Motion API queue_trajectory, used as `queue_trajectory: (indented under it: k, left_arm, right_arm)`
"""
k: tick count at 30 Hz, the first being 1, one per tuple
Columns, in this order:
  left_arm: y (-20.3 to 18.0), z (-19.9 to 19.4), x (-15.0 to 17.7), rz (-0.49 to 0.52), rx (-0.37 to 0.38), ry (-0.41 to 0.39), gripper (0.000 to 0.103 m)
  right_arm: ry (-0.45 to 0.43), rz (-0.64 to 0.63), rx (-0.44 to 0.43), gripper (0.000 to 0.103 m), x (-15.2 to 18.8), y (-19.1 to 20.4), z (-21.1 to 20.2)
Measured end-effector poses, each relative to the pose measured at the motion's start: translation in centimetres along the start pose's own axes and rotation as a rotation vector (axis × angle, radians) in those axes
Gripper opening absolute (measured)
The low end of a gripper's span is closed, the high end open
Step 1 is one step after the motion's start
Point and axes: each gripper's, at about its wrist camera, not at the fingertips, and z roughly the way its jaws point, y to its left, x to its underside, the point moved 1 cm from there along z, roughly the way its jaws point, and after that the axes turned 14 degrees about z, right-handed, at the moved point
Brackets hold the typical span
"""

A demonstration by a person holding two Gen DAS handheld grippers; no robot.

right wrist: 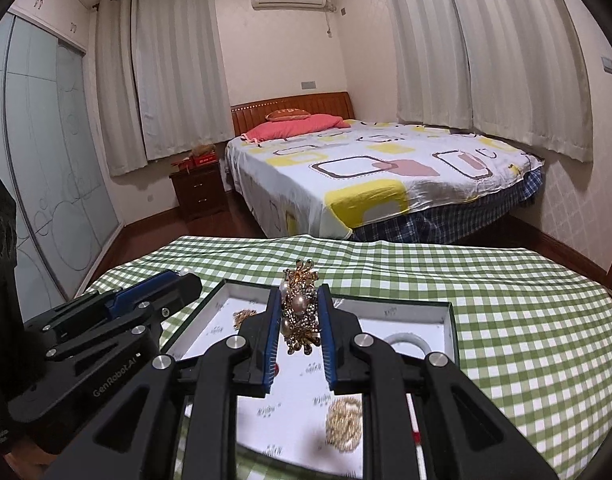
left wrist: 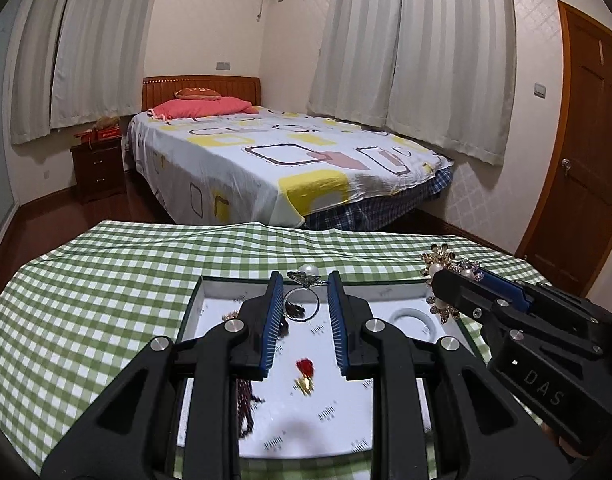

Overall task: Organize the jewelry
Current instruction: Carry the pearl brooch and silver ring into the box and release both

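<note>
A: Any writing? The right gripper (right wrist: 298, 322) reads "DAS" along its body in the left wrist view, and the left gripper (left wrist: 304, 298) reads "GenRobot.AI" in the right wrist view. The small marks printed on the box lining are too blurred to read.

B: What is in the box (right wrist: 451, 322)?

A: It is an open box with a white lining on the green checked tablecloth (left wrist: 86, 304). Nearest lie a string of dark beads (left wrist: 246, 398), a red and gold earring (left wrist: 304, 374) and a gold chain (right wrist: 343, 424); farther back, a moulded white ring holder (left wrist: 413, 319).

B: And the grippers?

A: Both tilt down over the box, side by side. The left one's fingers stand narrow, pinching a silver ring (left wrist: 302, 304) with a pearl above the box's far part. The right one's fingers are closed on a gold brooch (right wrist: 300, 312) set with pearls, held upright above the box.

B: Beyond?

A: A bed (left wrist: 290, 160) and curtains (left wrist: 405, 52).
</note>
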Motion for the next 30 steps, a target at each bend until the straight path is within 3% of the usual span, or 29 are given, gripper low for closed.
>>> queue_trajectory:
  k: [14,30]
  left_arm:
    - [1.5,7.7,2.6,0.001,-0.017,0.145,0.023]
    - [2.2,12.2,5.2,0.009,-0.022,0.303,0.023]
  right_arm:
    - [0.110,0.033,0.084,0.019,2.3,-2.4,7.2]
    - [0.220,0.040,0.157,0.019,4.3,-3.4,10.4]
